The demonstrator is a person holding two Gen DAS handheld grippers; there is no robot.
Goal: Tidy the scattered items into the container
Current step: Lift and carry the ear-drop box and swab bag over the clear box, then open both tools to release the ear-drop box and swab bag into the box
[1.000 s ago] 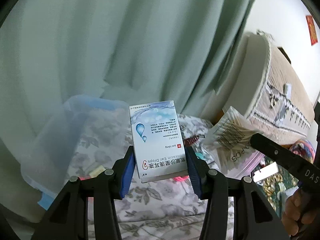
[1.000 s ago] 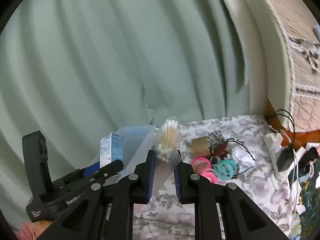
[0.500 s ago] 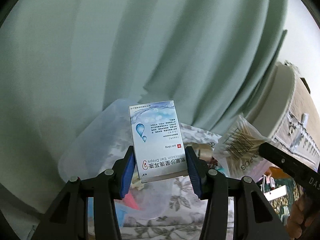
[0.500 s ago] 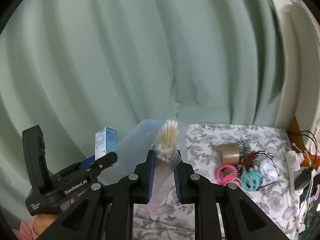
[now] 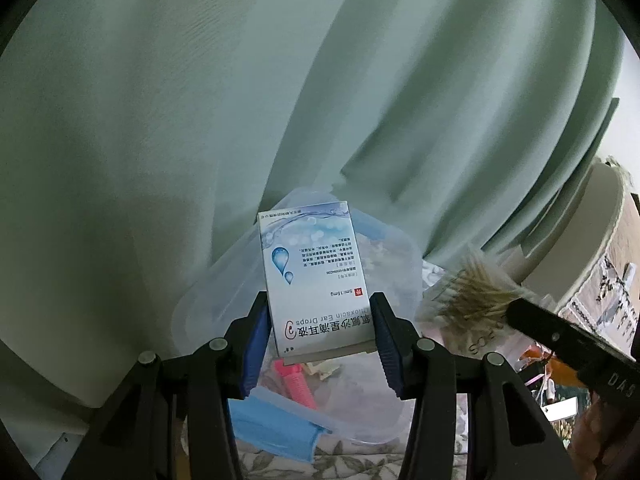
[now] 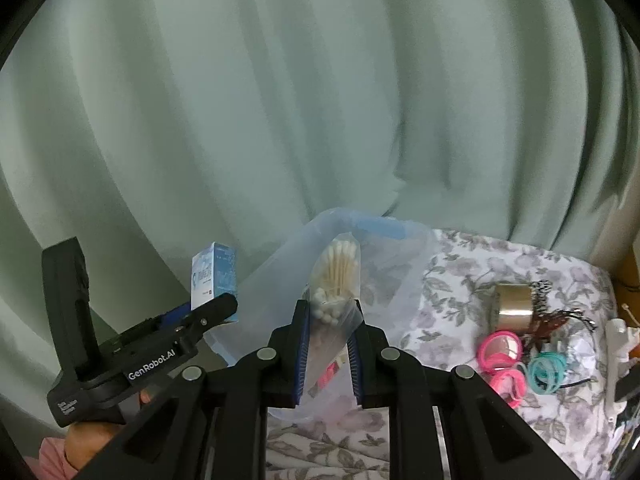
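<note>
Pale green curtains (image 5: 200, 120) are seen behind a bed with a floral sheet (image 6: 500, 264). An ear-drops box (image 5: 312, 280) is gripped upright by the left claw (image 5: 318, 340) above the clear plastic container (image 5: 400, 400), in which a pink item (image 5: 296, 380) lies. A bag of cotton swabs (image 6: 334, 292) is clamped in the right claw (image 6: 328, 336) over the container's rim. Pink and teal hair ties (image 6: 520, 364) and a tape roll (image 6: 514, 304) are left on the sheet, well apart from the container.

Looks like someone's bedroom: pale green curtains (image 6: 280, 120), a floral bedsheet (image 6: 500, 264), hair ties (image 6: 548, 372) lying about.
</note>
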